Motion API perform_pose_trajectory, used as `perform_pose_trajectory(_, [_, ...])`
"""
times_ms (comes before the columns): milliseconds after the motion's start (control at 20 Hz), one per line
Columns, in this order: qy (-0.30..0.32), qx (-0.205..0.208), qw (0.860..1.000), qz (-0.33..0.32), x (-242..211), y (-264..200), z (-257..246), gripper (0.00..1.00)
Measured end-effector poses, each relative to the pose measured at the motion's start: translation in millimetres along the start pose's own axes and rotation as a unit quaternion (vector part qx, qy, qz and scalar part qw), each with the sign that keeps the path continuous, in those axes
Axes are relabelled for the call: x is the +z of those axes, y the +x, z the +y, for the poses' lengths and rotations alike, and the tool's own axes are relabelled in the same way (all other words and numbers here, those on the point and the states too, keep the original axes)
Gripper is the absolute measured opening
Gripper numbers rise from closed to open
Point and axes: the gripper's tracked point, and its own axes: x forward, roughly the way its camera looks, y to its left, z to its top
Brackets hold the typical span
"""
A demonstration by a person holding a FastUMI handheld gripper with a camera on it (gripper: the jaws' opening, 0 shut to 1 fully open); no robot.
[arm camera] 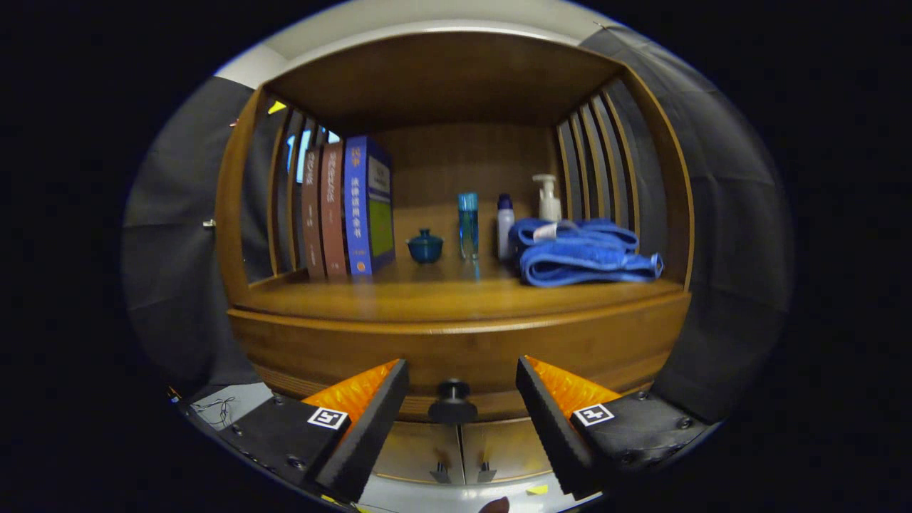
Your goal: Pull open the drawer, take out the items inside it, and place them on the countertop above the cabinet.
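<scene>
Sitting shut at the lower centre of the frame, the drawer (463,353) is showing its dark round knob (452,400) in the gap between the fingers of the gripper (462,385), which are standing spread apart and touching nothing. Above it, the countertop (427,296) is carrying upright books (348,208) at left, a small lidded cup (425,246), three bottles (468,225) and folded blue towels (584,253) at right.

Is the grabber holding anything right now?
No, nothing yet. The gripper is open, with its jaws either side of the drawer knob but not touching it.
</scene>
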Motion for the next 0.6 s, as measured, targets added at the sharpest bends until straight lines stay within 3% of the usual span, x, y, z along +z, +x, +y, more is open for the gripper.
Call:
perform_pose_trajectory(100, [0.002,0.005,1.000,0.017,-15,11,0,0.96])
perform_pose_trajectory(200, [0.015,0.025,0.999,0.033,-23,11,11,0.75])
perform_pose_trajectory(300, [0.001,0.018,0.999,0.047,-31,16,10,0.53])
perform_pose_trajectory(350, [-0.001,0.015,0.999,0.043,-31,17,8,0.54])
perform_pose_trajectory(600, [-0.026,0.016,0.999,0.037,-32,16,10,0.32])
